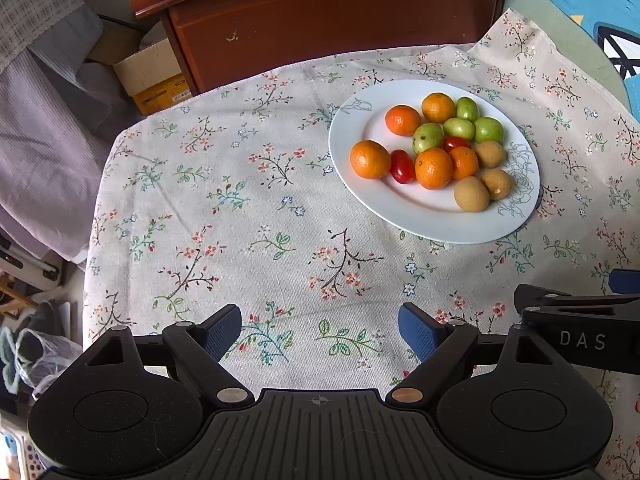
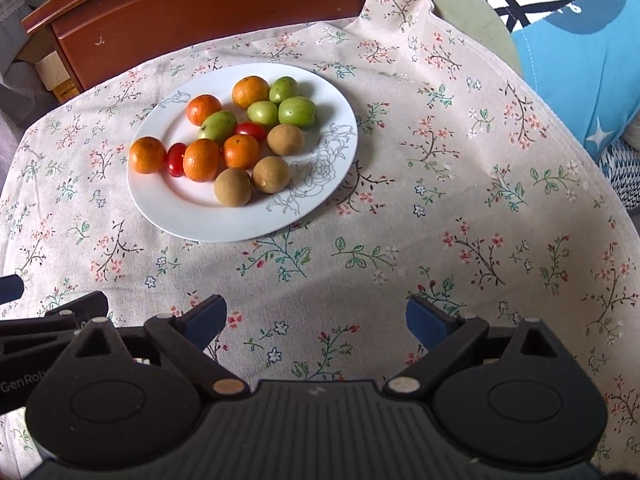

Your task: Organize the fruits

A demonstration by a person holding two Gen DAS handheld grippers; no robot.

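Observation:
A white plate (image 1: 408, 216) (image 2: 192, 220) on the floral tablecloth holds several small oranges (image 1: 370, 159) (image 2: 147, 155), green fruits (image 1: 428, 138) (image 2: 297, 111), two red cherry tomatoes (image 1: 402, 166) (image 2: 176, 159) and three brown round fruits (image 1: 471, 194) (image 2: 233, 186). My left gripper (image 1: 320, 330) is open and empty, low over the cloth, near and left of the plate. My right gripper (image 2: 316, 320) is open and empty, near and right of the plate. Each gripper's body shows at the edge of the other's view.
A dark wooden cabinet (image 1: 328, 20) (image 2: 180, 12) stands behind the table. A cardboard box (image 1: 154, 76) and piled fabric (image 1: 40, 140) lie at left. A blue cushion (image 2: 560, 40) sits at back right. The cloth (image 1: 240, 240) drapes over the table edges.

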